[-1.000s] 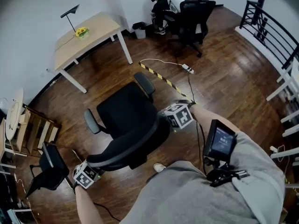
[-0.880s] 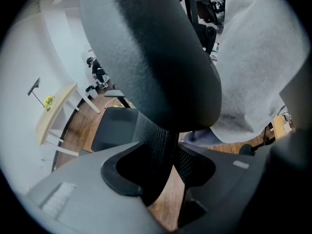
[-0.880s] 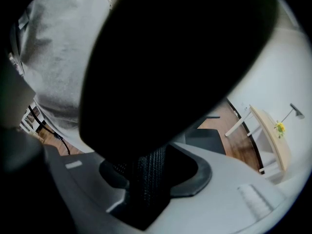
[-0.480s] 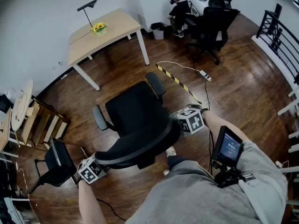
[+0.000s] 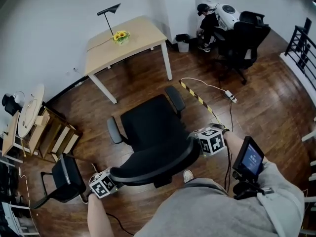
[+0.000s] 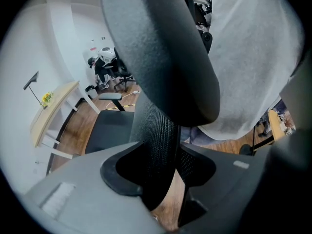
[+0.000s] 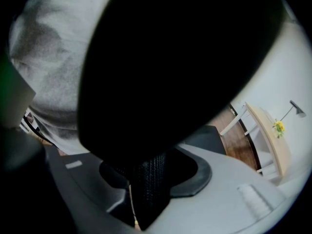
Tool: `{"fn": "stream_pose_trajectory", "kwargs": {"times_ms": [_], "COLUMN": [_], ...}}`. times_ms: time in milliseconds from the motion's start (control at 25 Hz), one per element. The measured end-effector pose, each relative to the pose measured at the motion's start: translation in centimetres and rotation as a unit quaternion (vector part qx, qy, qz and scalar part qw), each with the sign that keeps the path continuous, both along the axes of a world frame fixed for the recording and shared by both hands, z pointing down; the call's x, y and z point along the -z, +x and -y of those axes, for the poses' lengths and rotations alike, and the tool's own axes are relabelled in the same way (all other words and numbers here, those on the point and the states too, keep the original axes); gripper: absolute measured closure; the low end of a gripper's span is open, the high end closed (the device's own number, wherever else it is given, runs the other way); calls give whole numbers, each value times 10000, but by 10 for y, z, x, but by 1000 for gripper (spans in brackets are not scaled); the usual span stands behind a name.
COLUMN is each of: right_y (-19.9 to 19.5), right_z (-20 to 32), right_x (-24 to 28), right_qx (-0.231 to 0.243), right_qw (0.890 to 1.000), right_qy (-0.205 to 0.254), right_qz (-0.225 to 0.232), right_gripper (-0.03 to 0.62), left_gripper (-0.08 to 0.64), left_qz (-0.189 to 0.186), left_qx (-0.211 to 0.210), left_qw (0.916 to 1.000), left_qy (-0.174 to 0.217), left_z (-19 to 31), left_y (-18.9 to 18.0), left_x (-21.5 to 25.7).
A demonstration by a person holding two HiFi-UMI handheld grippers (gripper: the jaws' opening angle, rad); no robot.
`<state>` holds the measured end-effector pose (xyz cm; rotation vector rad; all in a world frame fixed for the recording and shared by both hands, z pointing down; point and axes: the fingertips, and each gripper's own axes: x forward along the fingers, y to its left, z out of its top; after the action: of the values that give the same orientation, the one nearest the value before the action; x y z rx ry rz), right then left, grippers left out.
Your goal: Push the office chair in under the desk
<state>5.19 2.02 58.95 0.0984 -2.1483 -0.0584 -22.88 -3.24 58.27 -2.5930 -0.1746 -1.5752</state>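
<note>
The person wears a grey T-shirt and a white shoe, and the grey left tongs and right tongs each carry a white cube with black square markers.

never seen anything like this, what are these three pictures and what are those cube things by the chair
No robot here: a person holds a clamp-like tool in each hand. The wide picture comes from a camera on the person's head, looking down. The marked cubes belong to the left tool and right tool. The other two pictures come from cameras on those tools. Each tool is clamped on the backrest of a black office chair, which stands apart from a pale desk bearing flowers.
</note>
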Motion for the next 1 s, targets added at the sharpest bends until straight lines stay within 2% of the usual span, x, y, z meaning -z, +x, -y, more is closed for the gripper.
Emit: {"fn": "stream_pose_trajectory", "kwargs": {"times_ms": [480,1000], "right_y": [21,34], "right_z": [105,190], "right_x": [-2,-4], "right_qx": [74,-79], "right_qw": [9999,10000], "right_qy": [134,16], "right_qz": [-8,24], "right_gripper": [423,422], "left_gripper": [383,383], "left_qz": [25,-78], "left_qx": [160,-35], "left_qw": [9999,9999], "left_qy": [58,95], "left_z": [103,197], "left_y": [20,35], "left_x": [-2,-3]}}
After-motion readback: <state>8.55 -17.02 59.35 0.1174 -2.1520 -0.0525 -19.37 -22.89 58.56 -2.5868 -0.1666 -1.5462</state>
